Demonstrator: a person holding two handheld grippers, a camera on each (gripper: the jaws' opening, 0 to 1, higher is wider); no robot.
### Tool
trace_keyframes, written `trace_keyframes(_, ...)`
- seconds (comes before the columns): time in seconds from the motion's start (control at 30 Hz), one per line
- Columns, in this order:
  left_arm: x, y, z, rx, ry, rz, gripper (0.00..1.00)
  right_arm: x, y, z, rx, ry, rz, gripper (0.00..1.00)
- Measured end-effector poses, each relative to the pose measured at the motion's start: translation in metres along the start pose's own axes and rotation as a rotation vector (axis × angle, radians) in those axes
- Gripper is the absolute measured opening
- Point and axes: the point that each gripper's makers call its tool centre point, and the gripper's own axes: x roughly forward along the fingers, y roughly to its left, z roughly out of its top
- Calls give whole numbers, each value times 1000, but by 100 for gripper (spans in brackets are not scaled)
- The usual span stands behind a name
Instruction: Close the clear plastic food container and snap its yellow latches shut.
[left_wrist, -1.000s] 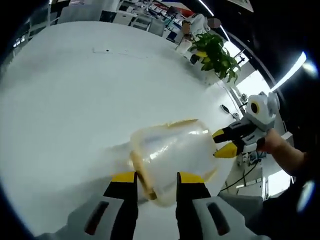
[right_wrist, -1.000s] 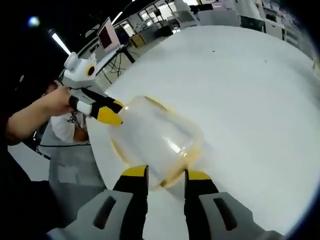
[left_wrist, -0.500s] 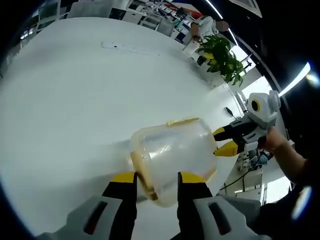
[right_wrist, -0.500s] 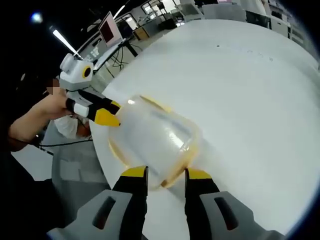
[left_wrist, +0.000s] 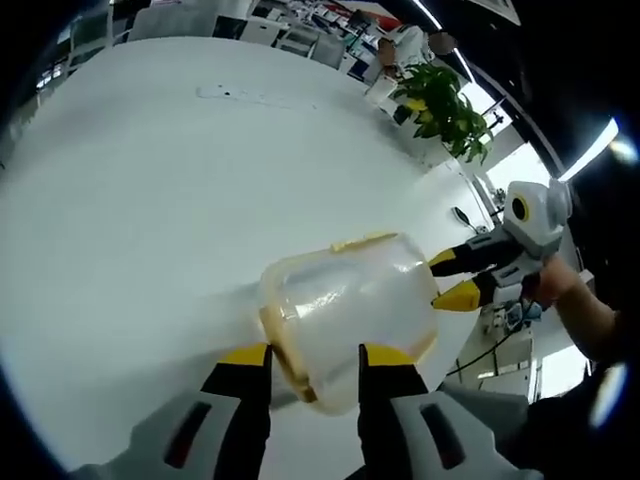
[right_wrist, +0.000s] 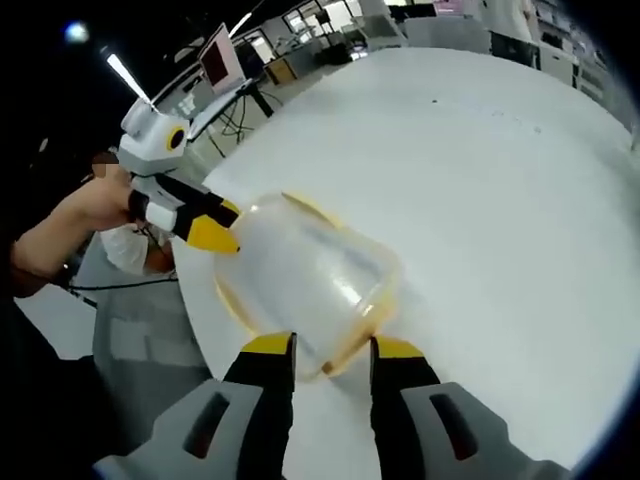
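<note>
While both tools bear on it from opposite ends, the clear plastic food container (left_wrist: 345, 315) sits near the edge of the white bench (left_wrist: 150, 200), lid on and its yellow rim showing through the hazy plastic. Seen in the left gripper view, the left tool (left_wrist: 313, 355) stands with its yellow-tipped jaws slightly spread to either side of the container's near end, where a yellow latch (left_wrist: 285, 350) runs down between them; they straddle that end rather than visibly pinch it. Across the box, the right tool (left_wrist: 448, 278) is held by a person's hand (left_wrist: 555, 285), its two yellow tips close together at the far end of the lid. The right gripper view gives the mirror picture: its own jaws apart about the near end, the other tool (right_wrist: 215, 228) meeting the container's far side, a bare forearm reaching in from beyond the bench edge. The step in hand appears to be the latching itself, the lid already seated; whether any latch has clicked home is hard to tell through the blur of the plastic. Next, each latch would need pressing flat against the container wall while the opposite tool braces the box against sliding. A potted plant (left_wrist: 440, 105) stands beyond the far corner of the bench.
</note>
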Motion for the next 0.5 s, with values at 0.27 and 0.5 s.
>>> trace_keyframes(0.27,-8,8,13,249,-74,180,43,-3,0,7,-218,-13,-74,31)
trace_keyframes(0.5,-10,-10,18,489,-92,222,35,-7,-2,14,-284,-48,-81,33)
